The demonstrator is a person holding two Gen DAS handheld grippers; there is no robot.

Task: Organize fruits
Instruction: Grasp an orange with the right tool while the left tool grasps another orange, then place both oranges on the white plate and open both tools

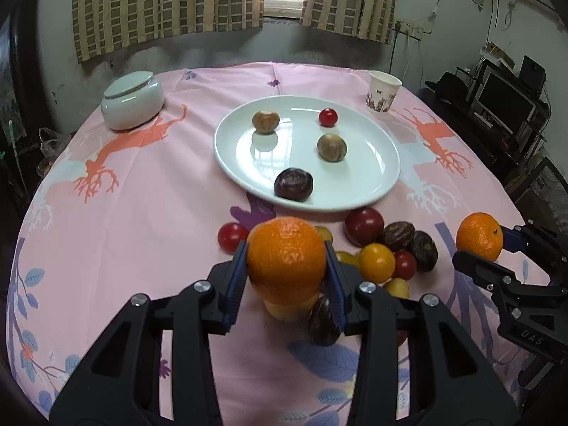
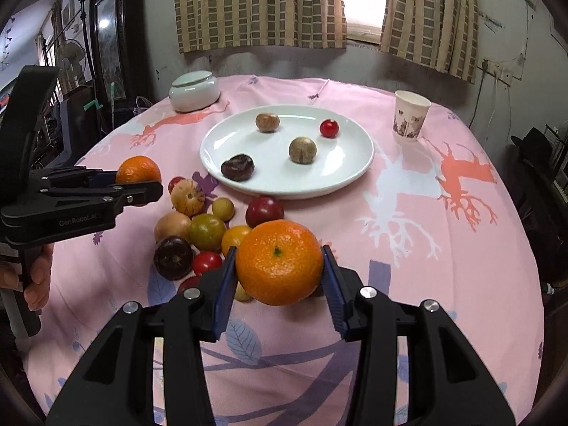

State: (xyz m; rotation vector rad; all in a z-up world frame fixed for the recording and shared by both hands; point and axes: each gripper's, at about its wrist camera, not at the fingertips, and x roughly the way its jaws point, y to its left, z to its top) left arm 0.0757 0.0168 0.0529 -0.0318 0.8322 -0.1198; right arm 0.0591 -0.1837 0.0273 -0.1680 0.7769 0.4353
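The white plate (image 1: pixel 369 181) lies ahead of both pairs of jaws and holds four fruits, all apart from one another: a dark purple fruit (image 1: pixel 293 184) nearest the jaws, a brownish round fruit (image 1: pixel 331 146) at the middle, a second brownish fruit (image 1: pixel 265 121) toward the far rim, and a small red tomato (image 1: pixel 327 117) beside it. A lidded white jar (image 1: pixel 132 101) stands far off to the left on the pink surface (image 1: pixel 149 213), its lid closed. A paper cup (image 1: pixel 383 92) stands upright beyond the plate to the right; its contents cannot be seen.

The left gripper (image 1: pixel 287 266) has its jaws clenched on an orange (image 1: pixel 287 257), bright, dimpled, held above the loose fruit pile (image 1: pixel 387 248). The right gripper (image 2: pixel 279 266) grasps a second orange (image 2: pixel 279 261) between its blue pads, green stem scar facing the camera. The pile, red, yellow, green and dark purple pieces touching one another, lies just beyond and beneath the jaws, short of the plate.
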